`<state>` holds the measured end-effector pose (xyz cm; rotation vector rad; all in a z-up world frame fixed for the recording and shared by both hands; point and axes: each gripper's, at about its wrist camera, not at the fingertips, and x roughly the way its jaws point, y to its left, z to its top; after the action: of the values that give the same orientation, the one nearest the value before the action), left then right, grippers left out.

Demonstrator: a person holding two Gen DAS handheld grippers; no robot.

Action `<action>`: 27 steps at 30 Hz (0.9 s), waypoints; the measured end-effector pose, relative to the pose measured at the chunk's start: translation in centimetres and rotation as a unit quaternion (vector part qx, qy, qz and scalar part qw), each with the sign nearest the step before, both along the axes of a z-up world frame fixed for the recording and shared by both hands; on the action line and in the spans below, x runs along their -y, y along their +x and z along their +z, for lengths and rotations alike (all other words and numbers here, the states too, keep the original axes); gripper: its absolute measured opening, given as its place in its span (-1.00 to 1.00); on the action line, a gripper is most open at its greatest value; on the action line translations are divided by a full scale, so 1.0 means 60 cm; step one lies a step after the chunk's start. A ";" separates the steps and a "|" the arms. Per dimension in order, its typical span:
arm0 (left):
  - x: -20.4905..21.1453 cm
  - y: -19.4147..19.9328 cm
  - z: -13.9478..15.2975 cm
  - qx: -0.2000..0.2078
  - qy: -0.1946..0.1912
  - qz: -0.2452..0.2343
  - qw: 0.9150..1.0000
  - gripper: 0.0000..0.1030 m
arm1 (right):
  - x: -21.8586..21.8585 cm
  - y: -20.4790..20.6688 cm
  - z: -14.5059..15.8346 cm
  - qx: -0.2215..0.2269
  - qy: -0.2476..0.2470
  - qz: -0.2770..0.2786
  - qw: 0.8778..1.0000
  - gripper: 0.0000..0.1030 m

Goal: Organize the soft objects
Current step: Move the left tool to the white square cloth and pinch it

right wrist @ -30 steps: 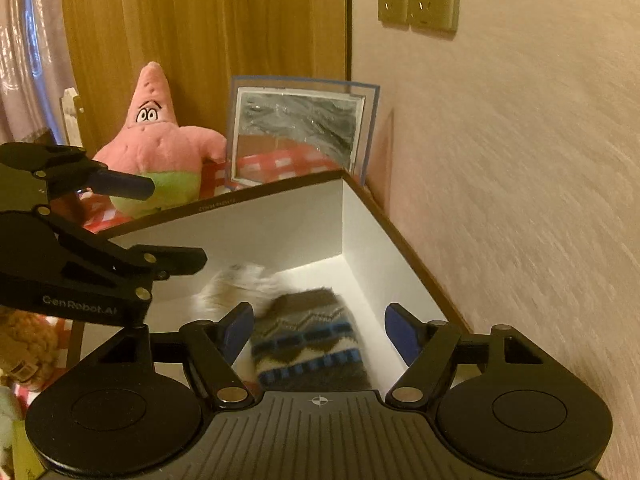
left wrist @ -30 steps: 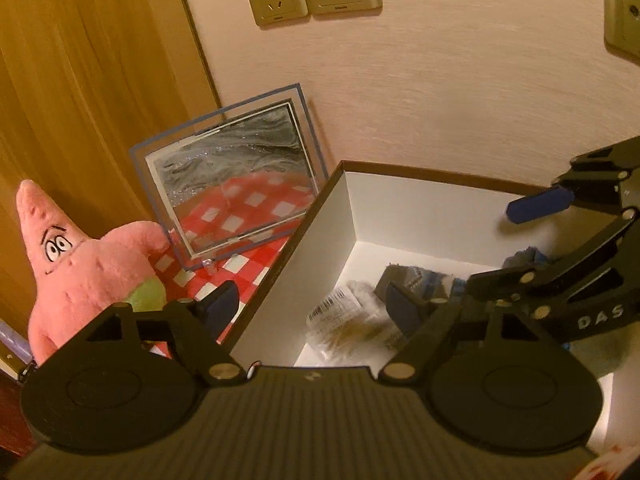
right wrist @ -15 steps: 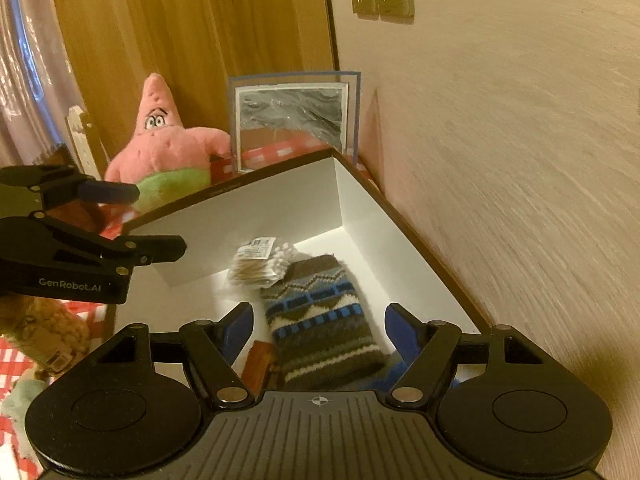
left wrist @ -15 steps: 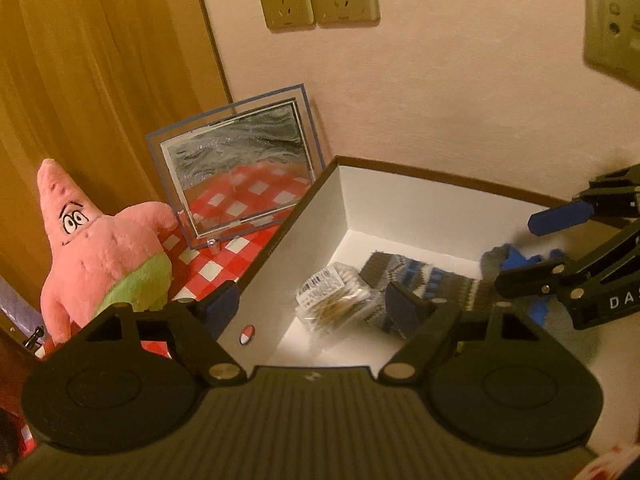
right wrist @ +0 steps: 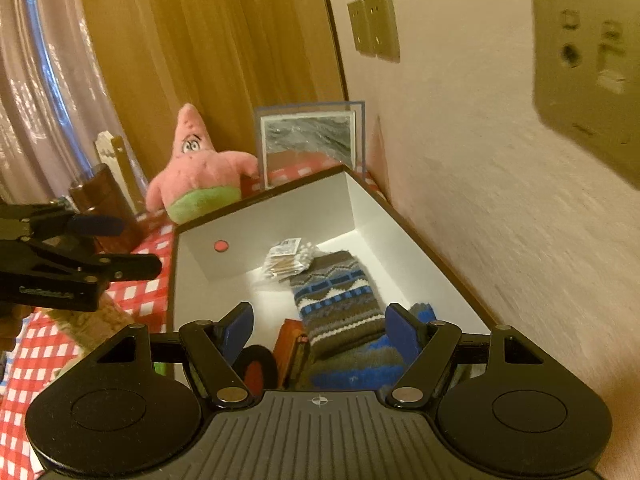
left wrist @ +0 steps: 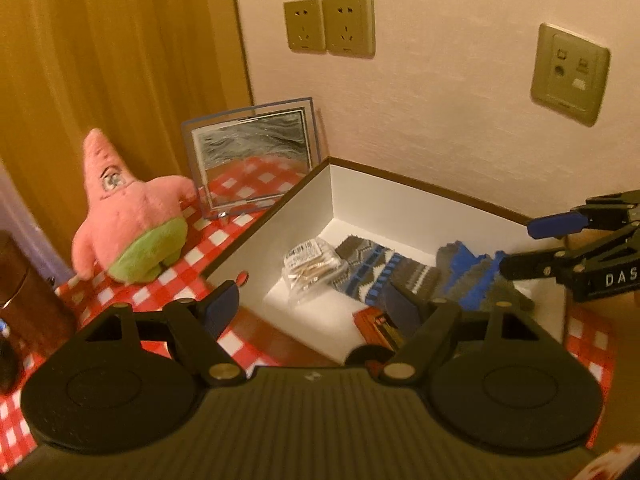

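- Both tongs, left tongs [left wrist: 316, 304] and right tongs [right wrist: 320, 326], were held wide apart with nothing between the pads.
- Knit socks [right wrist: 340, 300] were already laid in the white box [left wrist: 400, 204] at frame centre; a further pickup was judged next, likely the pink plush star [left wrist: 132, 220] on the checked desk [left wrist: 192, 260], left.
- Only the right view showed a brown plush [right wrist: 86, 322] at left edge.

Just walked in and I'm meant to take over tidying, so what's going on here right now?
A person holds two tools over a white box on a checked tablecloth. The left tool and right tool are both open and empty. Inside the box lie a patterned knit sock, a small clear packet and some other items. A pink starfish plush sits outside the box, next to a picture frame.
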<state>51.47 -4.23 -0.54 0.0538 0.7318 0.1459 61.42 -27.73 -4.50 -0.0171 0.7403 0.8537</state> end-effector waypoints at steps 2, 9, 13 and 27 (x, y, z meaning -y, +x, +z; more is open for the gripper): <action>0.004 -0.027 0.008 0.002 -0.003 0.009 1.000 0.53 | 0.015 -0.013 0.006 0.005 0.008 -0.002 1.000 0.41; 0.000 -0.127 0.024 0.011 -0.020 0.034 0.999 0.53 | 0.050 -0.069 0.013 0.000 0.027 0.000 1.000 0.41; -0.011 -0.183 0.026 0.014 -0.030 0.045 0.998 0.53 | 0.057 -0.113 0.015 -0.004 0.025 0.002 1.000 0.41; -0.075 -0.364 0.007 0.000 -0.045 0.054 0.998 0.53 | 0.028 -0.294 0.012 -0.034 0.005 -0.019 0.999 0.41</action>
<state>29.61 0.27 -0.14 -0.0708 0.7411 0.2159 43.78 -29.42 -3.75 0.0345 0.7985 0.8252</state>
